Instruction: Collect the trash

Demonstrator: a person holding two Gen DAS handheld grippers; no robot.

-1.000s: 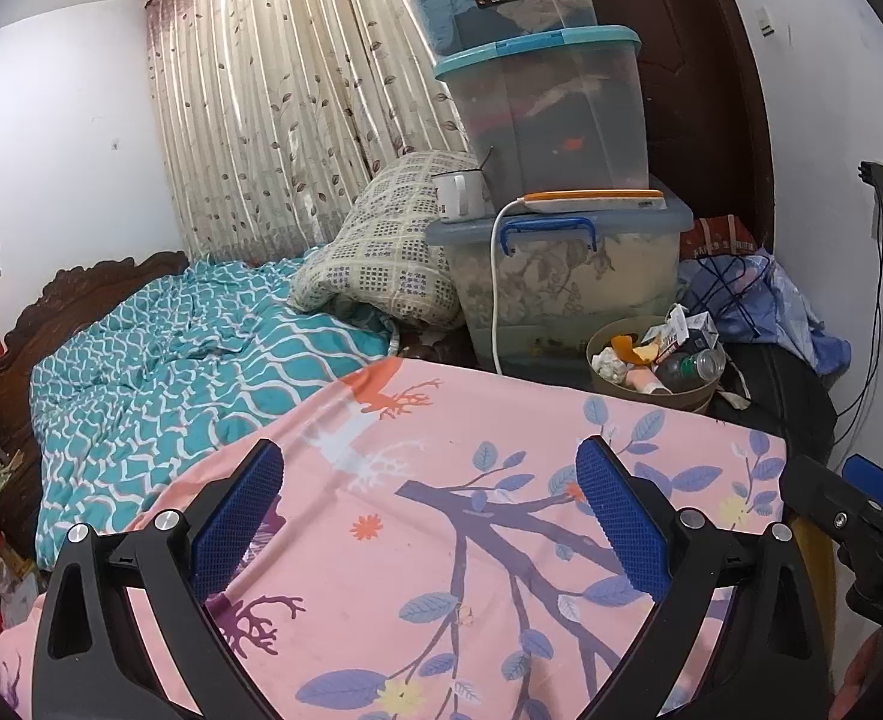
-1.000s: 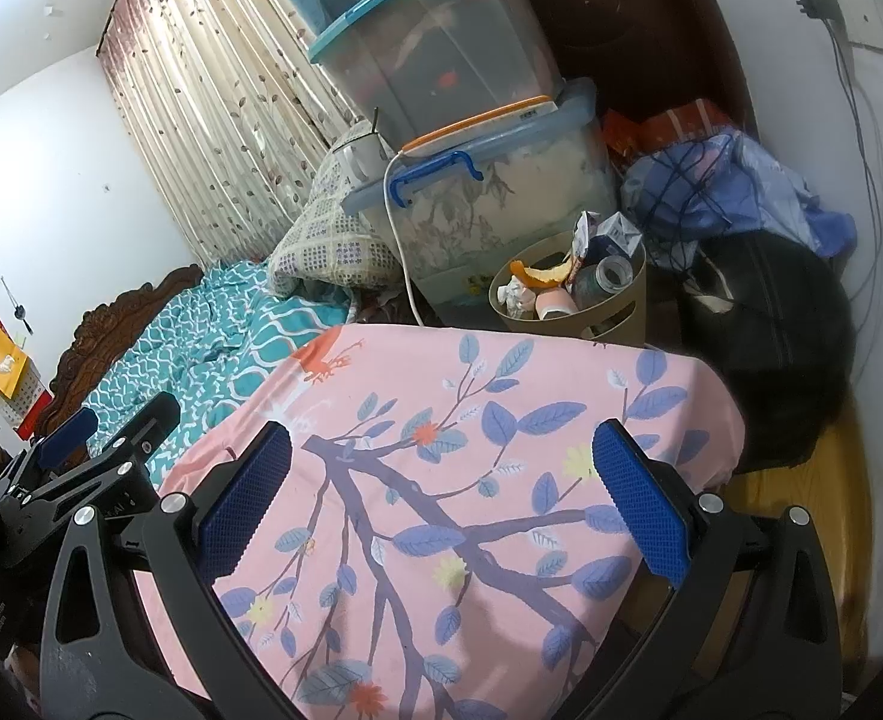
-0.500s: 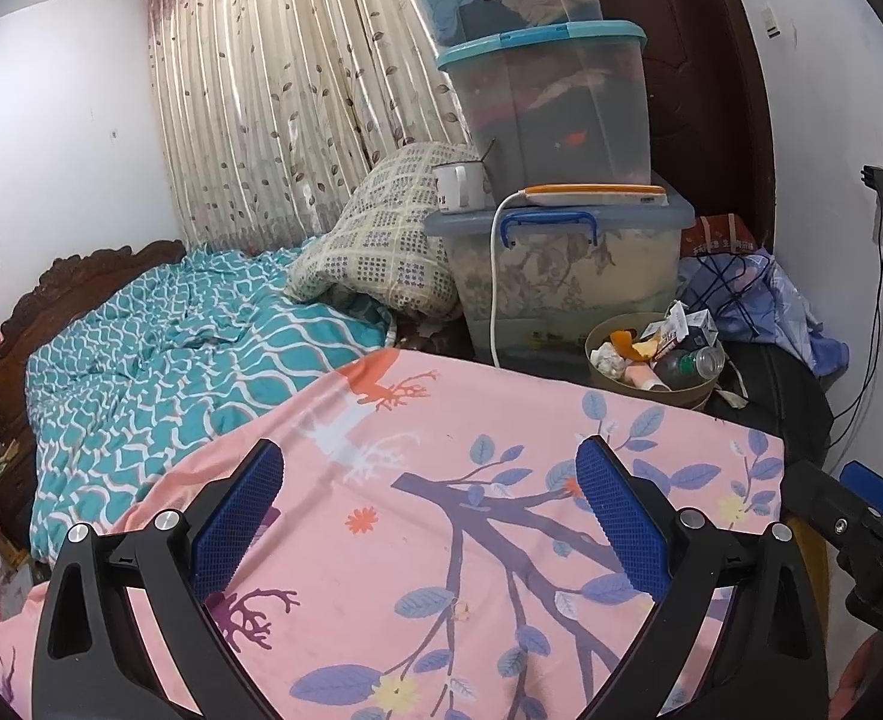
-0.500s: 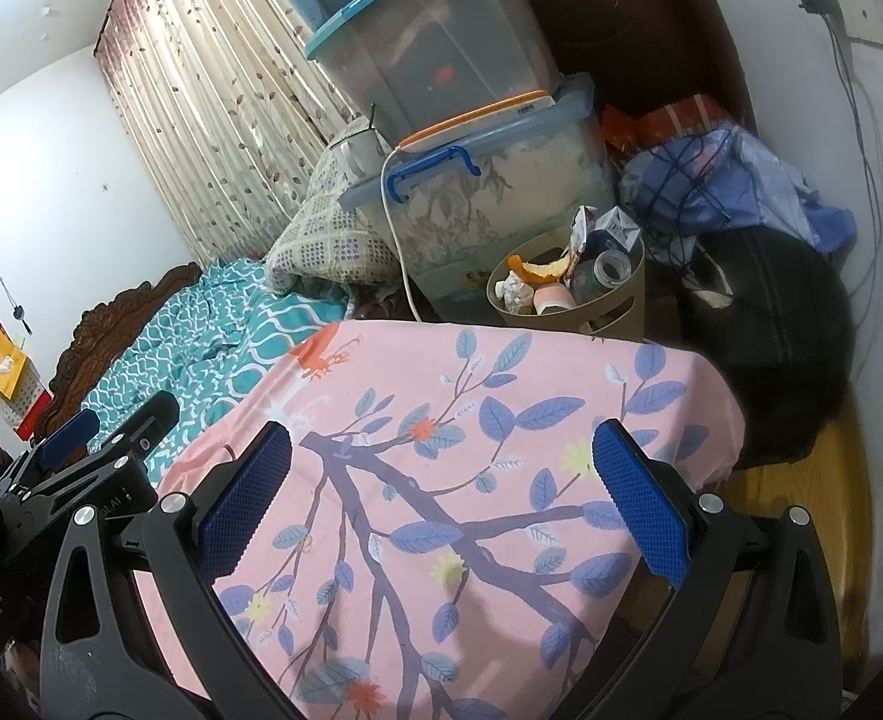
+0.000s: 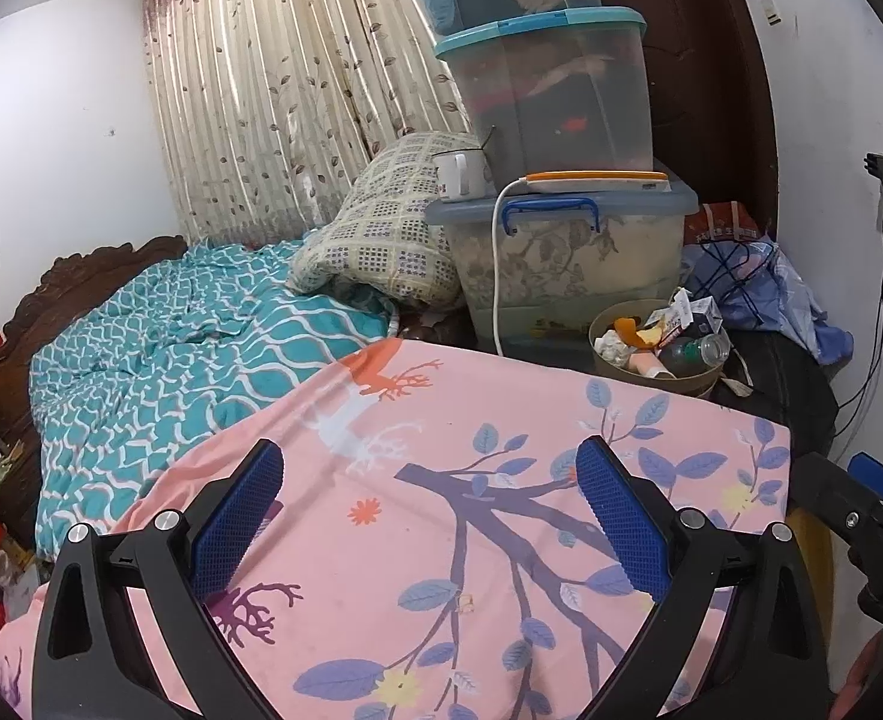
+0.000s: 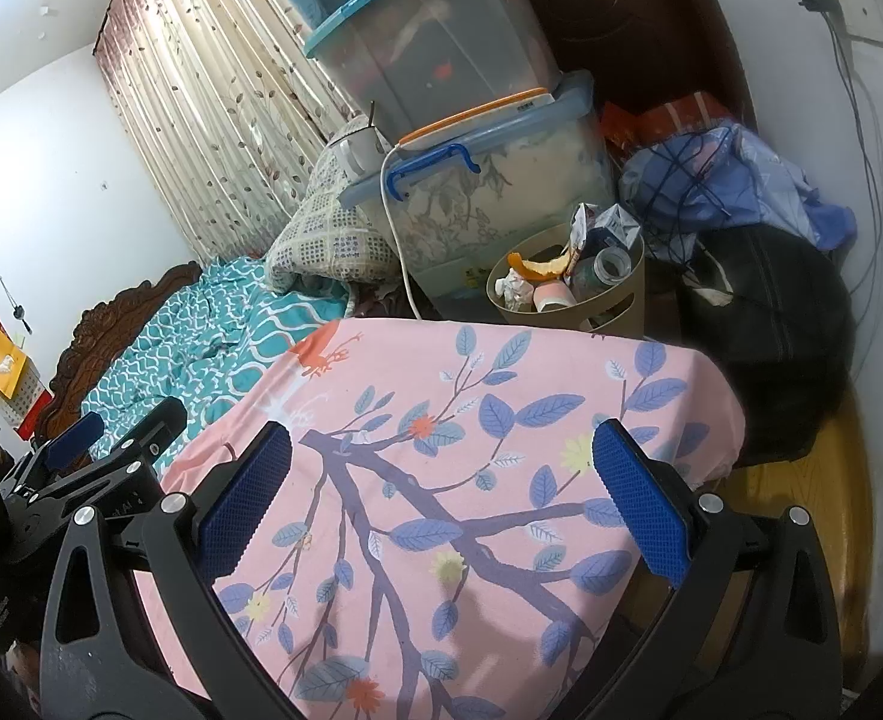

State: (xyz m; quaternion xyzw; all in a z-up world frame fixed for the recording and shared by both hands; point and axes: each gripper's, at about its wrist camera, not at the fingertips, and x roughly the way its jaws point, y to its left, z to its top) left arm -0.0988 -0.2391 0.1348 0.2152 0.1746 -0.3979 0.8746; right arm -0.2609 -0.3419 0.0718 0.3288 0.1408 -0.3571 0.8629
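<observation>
A tan waste bin [image 5: 606, 327] [image 6: 621, 294] stands beyond the far edge of the pink floral bedspread [image 5: 471, 510] [image 6: 441, 450]. It is full of trash: an orange peel [image 5: 636, 333] [image 6: 540, 267], crumpled paper, a clear bottle [image 6: 606, 267] and small cartons. My left gripper [image 5: 429, 516] hovers open over the pink spread with nothing between its blue pads. My right gripper [image 6: 441, 510] is open too, also empty, nearer the spread's right corner. Both are well short of the bin.
Stacked clear storage boxes [image 5: 561, 120] with a white mug [image 5: 459, 174] and a white cable stand behind the bin. A patterned pillow [image 5: 381, 240] and teal quilt [image 5: 171, 330] lie left. Blue clothes [image 6: 735, 180] and a black bag [image 6: 771, 324] sit right, by the wall.
Both views have shifted slightly, the left one tilting so the bin sits a little lower in frame. Both grippers stay open and empty.
</observation>
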